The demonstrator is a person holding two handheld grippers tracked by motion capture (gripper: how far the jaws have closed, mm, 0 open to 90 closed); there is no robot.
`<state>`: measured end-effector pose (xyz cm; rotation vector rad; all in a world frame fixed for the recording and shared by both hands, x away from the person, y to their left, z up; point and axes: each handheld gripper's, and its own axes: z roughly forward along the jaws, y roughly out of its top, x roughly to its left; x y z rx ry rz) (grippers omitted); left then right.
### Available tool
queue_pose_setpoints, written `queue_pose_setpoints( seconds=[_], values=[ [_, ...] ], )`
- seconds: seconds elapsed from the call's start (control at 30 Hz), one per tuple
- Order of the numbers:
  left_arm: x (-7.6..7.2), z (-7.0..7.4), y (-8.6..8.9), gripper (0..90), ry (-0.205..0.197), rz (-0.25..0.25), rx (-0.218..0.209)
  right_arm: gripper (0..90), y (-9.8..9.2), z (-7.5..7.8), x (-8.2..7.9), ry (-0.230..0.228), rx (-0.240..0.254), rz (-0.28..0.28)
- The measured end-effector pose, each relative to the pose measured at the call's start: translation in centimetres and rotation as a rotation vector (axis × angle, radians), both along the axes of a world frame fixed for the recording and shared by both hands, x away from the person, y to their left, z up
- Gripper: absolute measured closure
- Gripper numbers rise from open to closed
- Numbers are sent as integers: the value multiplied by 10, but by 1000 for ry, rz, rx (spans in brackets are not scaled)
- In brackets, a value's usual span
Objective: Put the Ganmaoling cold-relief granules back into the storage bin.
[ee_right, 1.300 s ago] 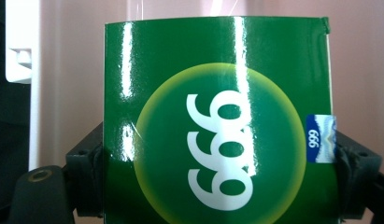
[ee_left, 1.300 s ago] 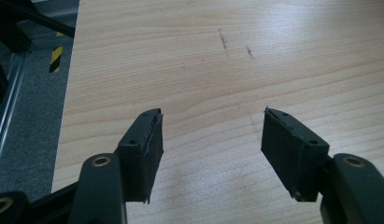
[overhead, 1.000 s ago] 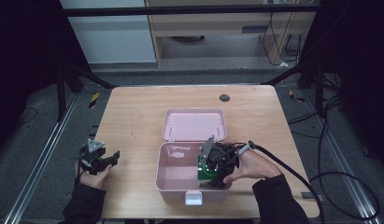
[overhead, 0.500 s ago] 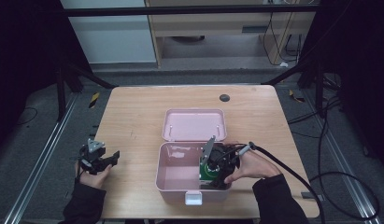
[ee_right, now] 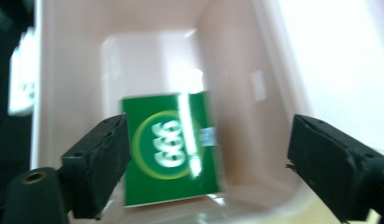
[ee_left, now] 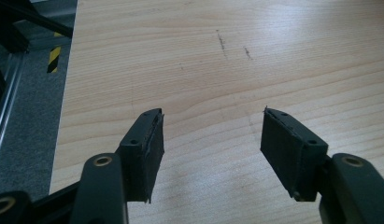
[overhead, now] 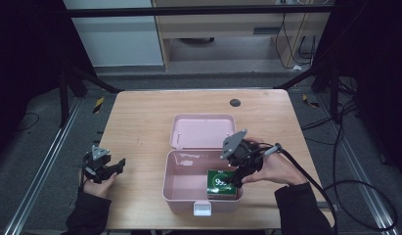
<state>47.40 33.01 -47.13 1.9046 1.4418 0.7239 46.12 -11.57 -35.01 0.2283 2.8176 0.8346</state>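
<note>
Pink plastic box [overhead: 189, 188] sits open near the person's edge of the wooden table [overhead: 140, 117], lid [overhead: 202, 131] flipped back flat behind it, which leaves the whole tub free to reach into from above. In the high view a green packet [overhead: 221, 184] lies inside, down in the near right corner, and the right gripper [overhead: 236, 180] hangs just over it, angled down into the tub. Looks to me like the packet has been put in and let go, with the hand ready to clear out. Over at the left edge the left gripper [overhead: 116, 165] rests low by the table, well apart from the box, kind of parked out of the way. From the left gripper view, its jaws stand apart with nothing but bare wood grain between them, so it's idle. The right gripper view is blurry, but you can see the packet [ee_right: 173, 151] lying on the box floor against the wall, tilted a bit, and the two black pads are spread wide on either side of it, not pressing on it. Its jaws have just been closing a little, with nothing clamped between them.
</note>
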Motion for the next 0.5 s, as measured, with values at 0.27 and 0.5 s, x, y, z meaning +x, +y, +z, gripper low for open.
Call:
queue_pose_setpoints(
  seconds=[0.27, 0.5],
  values=[
    [-1, 1, -3, 462, 1, -31, -14, 137, -62, 25, -4, -177, 231, -370],
    [-1, 2, -5, 493, 7, -42, -17, 141, -100, -3, -5, -189, 349, -611]
  ],
)
